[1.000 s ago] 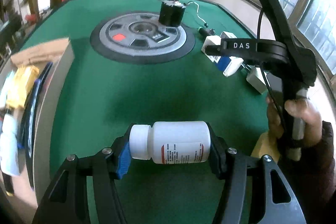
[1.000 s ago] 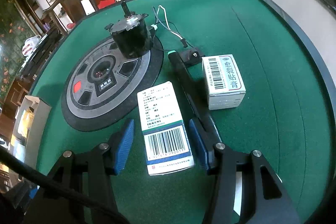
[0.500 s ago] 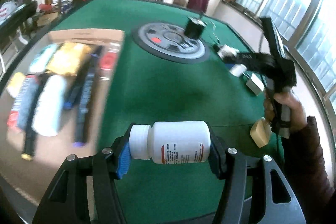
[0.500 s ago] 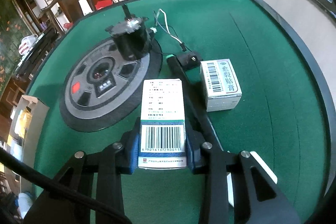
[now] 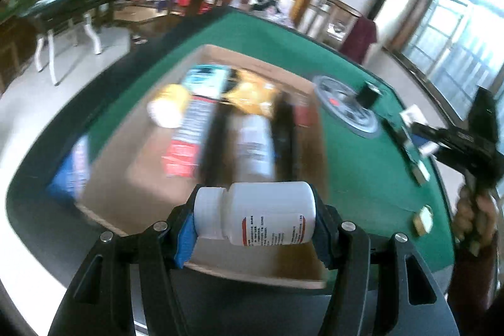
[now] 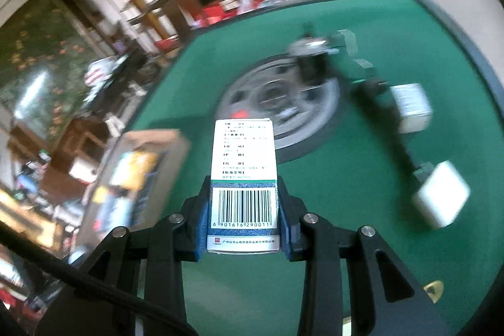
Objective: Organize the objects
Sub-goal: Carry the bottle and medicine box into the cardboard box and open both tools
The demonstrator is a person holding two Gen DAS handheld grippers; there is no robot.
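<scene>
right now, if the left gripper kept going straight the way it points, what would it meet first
Probably the open cardboard box: the left gripper, clamped on a white pill bottle, points down over the box. The blurred white bottle lying inside looks nearest in line, though depth is unclear.

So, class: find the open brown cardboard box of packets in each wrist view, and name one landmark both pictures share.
Left wrist view: the open brown cardboard box fills the centre, just beyond the white plastic bottle.
Right wrist view: the same box sits at the left, beside the green table's edge, blurred.
Shared landmark: the round grey and black disc on the green felt table.
</scene>
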